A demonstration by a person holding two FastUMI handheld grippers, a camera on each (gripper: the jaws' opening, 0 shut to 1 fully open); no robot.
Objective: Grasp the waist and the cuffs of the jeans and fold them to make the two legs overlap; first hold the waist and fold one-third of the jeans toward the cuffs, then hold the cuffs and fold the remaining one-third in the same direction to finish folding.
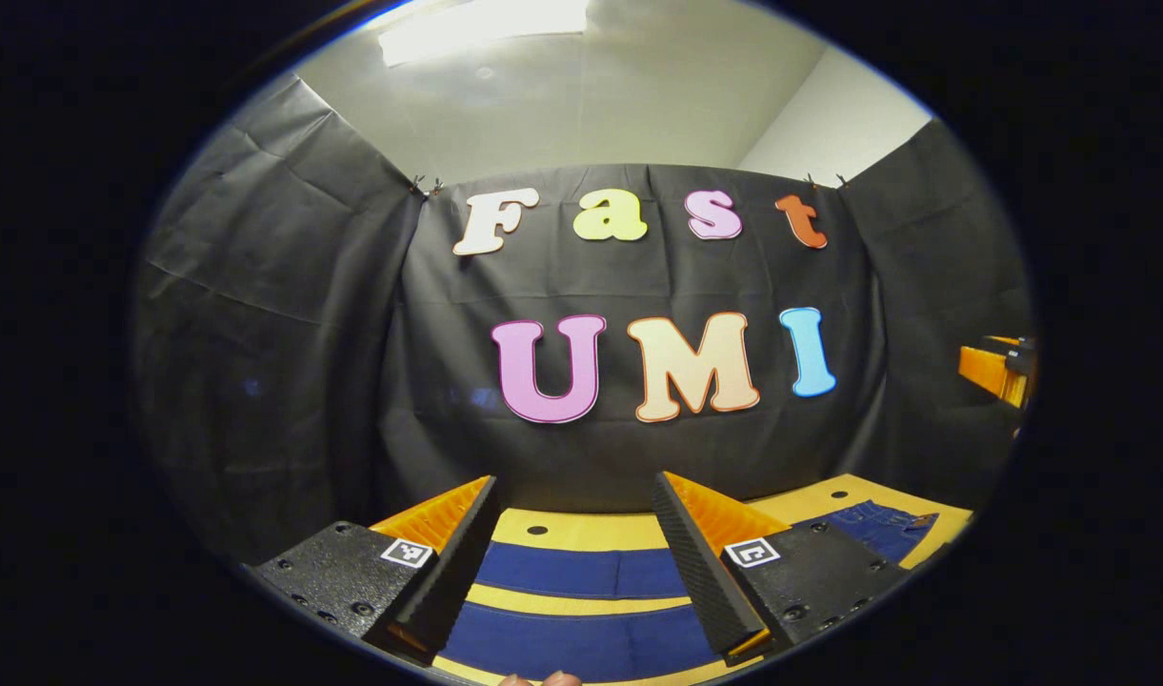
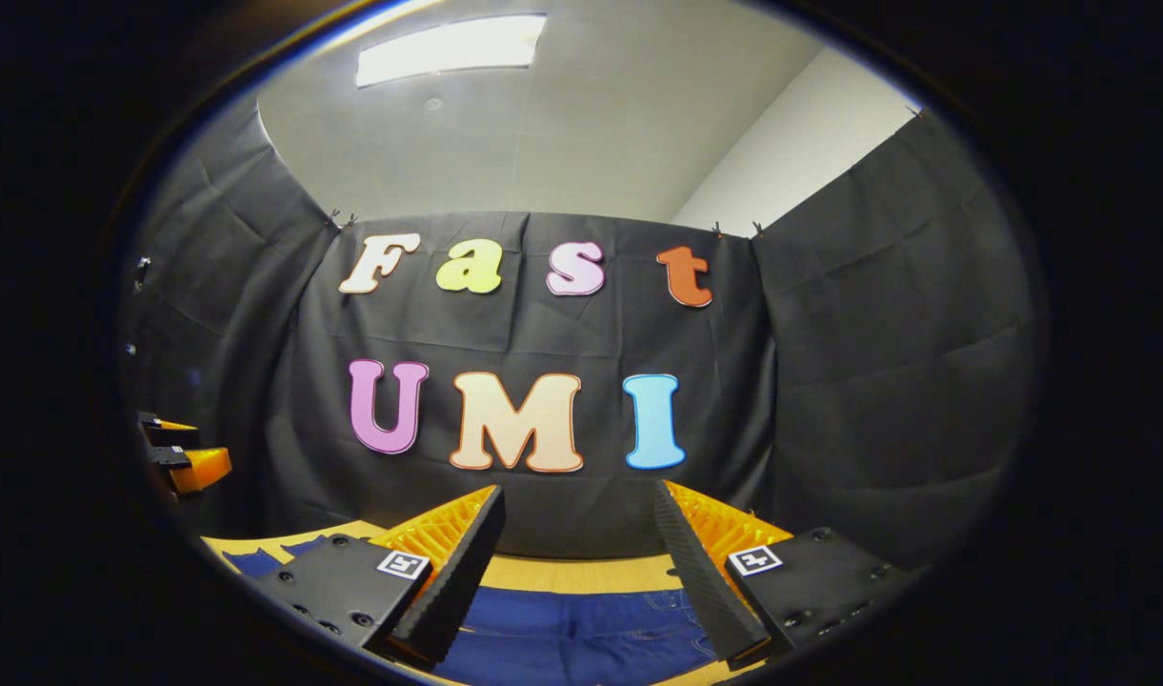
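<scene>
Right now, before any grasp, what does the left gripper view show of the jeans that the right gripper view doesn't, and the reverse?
Left gripper view: the two legs of the jeans lie as separate blue bands with a strip of yellow table between them, and the right gripper sits at the right edge. Right gripper view: a stitched, unbroken stretch of the jeans lies between its fingers, and the left gripper sits at the left edge. Shared: open jaws above the jeans, the yellow table, the ceiling light.

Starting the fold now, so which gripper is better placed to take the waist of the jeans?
Probably the right gripper: the jeans show waist seams and pockets below it, while the left gripper faces two separate legs.
</scene>
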